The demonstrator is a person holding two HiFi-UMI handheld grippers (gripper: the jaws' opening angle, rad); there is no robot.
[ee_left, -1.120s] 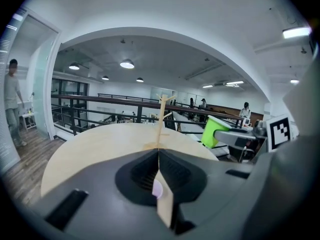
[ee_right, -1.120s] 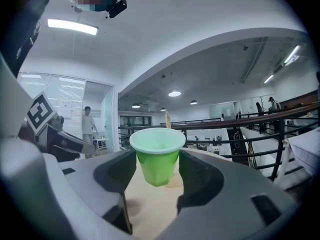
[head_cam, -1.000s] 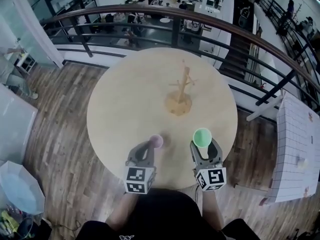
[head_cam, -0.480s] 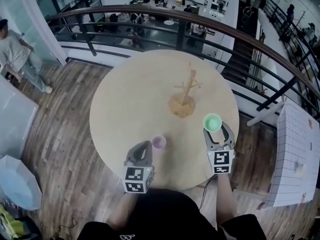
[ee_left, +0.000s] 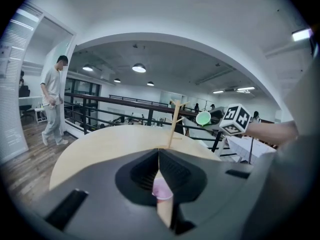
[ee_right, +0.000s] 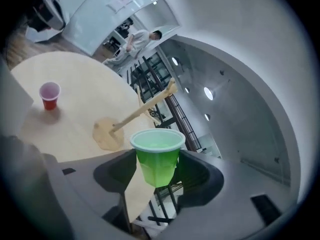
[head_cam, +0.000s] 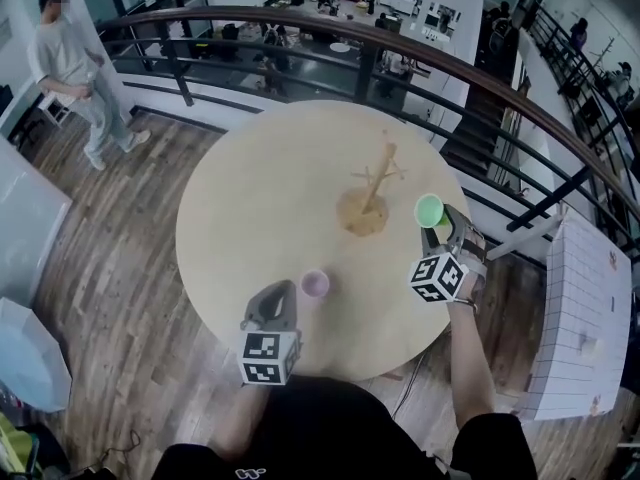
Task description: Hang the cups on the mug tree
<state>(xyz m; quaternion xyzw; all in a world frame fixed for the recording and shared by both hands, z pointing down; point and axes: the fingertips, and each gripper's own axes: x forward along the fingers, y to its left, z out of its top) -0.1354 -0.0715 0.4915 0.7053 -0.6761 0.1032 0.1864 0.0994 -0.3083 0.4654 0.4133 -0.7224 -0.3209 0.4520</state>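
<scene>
right gripper (ee_right: 158, 171) clamped on the green cup (ee_right: 157, 151), rim up. beyond it, the mug tree (ee_right: 134, 115) slants across the round table (ee_right: 75, 74), and a red cup (ee_right: 49, 96) stands well apart, far left.

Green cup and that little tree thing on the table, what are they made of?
The green cup looks like thin plastic: smooth and a bit shiny, with a rolled rim and faceted sides. The mug tree looks like pale, unpainted wood: its stem, pegs and round base are matte tan, though any grain is too small to make out.
</scene>
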